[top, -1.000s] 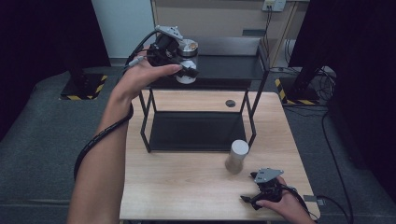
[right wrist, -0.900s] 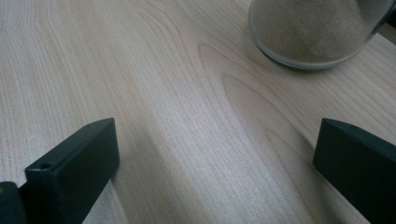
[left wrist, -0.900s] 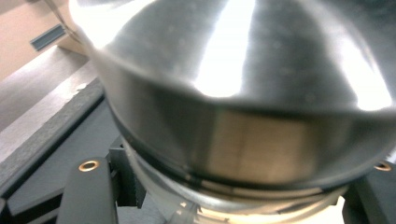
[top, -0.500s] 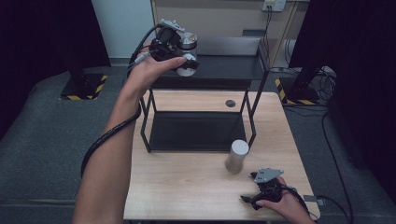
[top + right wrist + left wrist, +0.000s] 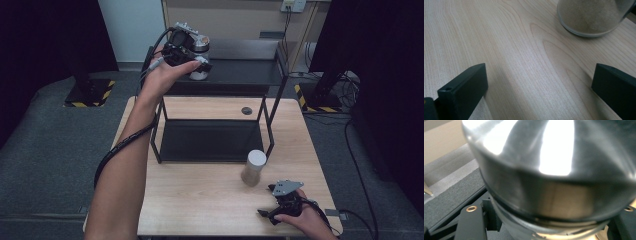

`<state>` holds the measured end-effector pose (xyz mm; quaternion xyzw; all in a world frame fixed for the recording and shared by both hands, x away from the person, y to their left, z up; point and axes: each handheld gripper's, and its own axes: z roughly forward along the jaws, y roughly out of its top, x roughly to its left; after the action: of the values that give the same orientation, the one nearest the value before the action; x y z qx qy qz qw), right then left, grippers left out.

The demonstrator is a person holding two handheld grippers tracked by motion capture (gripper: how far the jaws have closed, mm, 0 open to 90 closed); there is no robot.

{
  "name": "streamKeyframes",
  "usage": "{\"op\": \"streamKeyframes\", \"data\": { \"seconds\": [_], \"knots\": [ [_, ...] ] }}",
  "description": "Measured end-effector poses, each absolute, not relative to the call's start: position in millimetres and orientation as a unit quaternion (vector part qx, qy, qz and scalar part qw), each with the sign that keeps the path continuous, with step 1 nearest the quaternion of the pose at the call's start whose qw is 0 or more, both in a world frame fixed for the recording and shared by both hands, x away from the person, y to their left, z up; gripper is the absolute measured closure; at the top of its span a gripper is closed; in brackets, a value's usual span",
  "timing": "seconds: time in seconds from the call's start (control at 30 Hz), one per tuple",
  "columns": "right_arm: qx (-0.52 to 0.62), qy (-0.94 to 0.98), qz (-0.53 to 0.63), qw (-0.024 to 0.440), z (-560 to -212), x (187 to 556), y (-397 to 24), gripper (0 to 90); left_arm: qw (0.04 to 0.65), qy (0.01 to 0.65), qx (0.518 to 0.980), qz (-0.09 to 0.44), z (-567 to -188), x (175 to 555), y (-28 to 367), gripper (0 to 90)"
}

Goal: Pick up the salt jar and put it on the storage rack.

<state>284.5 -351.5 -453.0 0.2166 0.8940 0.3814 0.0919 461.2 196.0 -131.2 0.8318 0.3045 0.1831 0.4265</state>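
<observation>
My left gripper (image 5: 199, 61) is shut on a glass jar with a shiny metal lid (image 5: 201, 46) over the left part of the black rack's top shelf (image 5: 245, 72). I cannot tell whether the jar's base touches the shelf. In the left gripper view the jar (image 5: 554, 170) looms very close between the black jaws. A second jar (image 5: 254, 167), holding sandy grains, stands upright on the wooden table (image 5: 200, 205). My right gripper (image 5: 266, 214) rests open on the table near the front right edge, just short of that jar (image 5: 591, 15), with bare wood between its fingers (image 5: 464, 87).
The two-level black rack has a dark lower shelf (image 5: 210, 140) and thin metal legs (image 5: 270, 125). A small dark round disc (image 5: 246, 110) lies on the table behind the rack. Grey floor and cables surround the table.
The left hand has carried the jar slightly farther back and lower toward the top shelf. The right gripper and the table jar have stayed still.
</observation>
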Motion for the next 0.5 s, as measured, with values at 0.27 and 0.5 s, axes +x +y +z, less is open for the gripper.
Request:
{"op": "streamKeyframes", "data": {
  "seconds": [0.27,0.5],
  "knots": [
    [0.216,0.894,0.382,0.092,-453.2,284.7,-351.7,1.4,0.425,0.311,0.829,0.189,-134.4,462.4,195.5,30.0],
    [0.216,0.894,0.382,0.091,-453.1,284.8,-351.7,1.4,0.421,0.319,0.826,0.196,-138.3,463.1,195.5,30.0]
  ]
}}
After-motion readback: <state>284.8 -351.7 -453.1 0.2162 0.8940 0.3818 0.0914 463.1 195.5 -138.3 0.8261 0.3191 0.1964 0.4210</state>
